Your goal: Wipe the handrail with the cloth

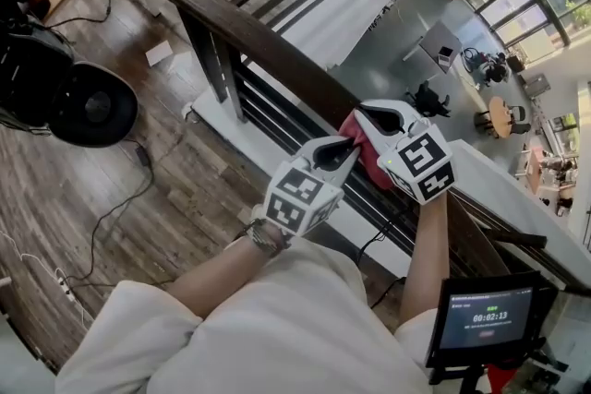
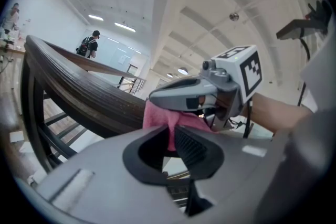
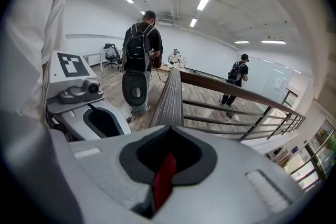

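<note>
Pink cloth (image 1: 367,160), bunched, draped over the dark wooden handrail (image 1: 268,46). One fold pinched in the left claw (image 1: 347,146), another clamped tight in the right claw (image 1: 366,113).

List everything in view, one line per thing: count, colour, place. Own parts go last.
handrail: one, dark brown wood, running diagonally along the upper floor's edge.
cloth: one, pinkish red, draped on the handrail between the grippers.
round appliance: one, black, on the wood floor at left.
cables: several, black, trailing over the floor.
screen: one, black, showing a timer, lower right.
person with backpack: one, dark clothes, standing beyond the appliance.
left gripper: one, white and grey, closed on the cloth.
right gripper: one, white and grey, closed on the cloth.
sleeves: white, bottom of head view.
</note>
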`<state>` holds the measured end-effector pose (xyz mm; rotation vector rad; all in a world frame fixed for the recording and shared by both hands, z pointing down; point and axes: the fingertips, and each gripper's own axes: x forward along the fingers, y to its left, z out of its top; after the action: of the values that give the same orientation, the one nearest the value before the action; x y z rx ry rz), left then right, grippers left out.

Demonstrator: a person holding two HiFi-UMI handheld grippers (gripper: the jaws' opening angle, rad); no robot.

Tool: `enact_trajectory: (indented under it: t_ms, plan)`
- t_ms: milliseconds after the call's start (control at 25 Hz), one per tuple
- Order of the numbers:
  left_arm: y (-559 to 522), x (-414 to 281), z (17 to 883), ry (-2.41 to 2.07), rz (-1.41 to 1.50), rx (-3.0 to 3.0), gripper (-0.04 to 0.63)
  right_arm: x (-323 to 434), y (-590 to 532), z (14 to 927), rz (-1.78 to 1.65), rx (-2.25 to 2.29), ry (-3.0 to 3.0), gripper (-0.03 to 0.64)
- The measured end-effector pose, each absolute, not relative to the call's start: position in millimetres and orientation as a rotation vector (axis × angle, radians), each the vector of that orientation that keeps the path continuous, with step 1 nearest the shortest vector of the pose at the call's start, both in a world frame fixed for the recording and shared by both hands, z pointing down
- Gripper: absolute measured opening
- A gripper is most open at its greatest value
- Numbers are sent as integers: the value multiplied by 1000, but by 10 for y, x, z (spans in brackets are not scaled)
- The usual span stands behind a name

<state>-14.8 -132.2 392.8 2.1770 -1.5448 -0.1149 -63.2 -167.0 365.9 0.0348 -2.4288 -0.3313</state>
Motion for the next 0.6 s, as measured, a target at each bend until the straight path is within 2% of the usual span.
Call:
enact_trajectory:
  t_ms: [600]
  plan:
    - [-1334,-242,4000,-1626,-61,2114,48,-725,-1690,3715,-313,33,-2440,5]
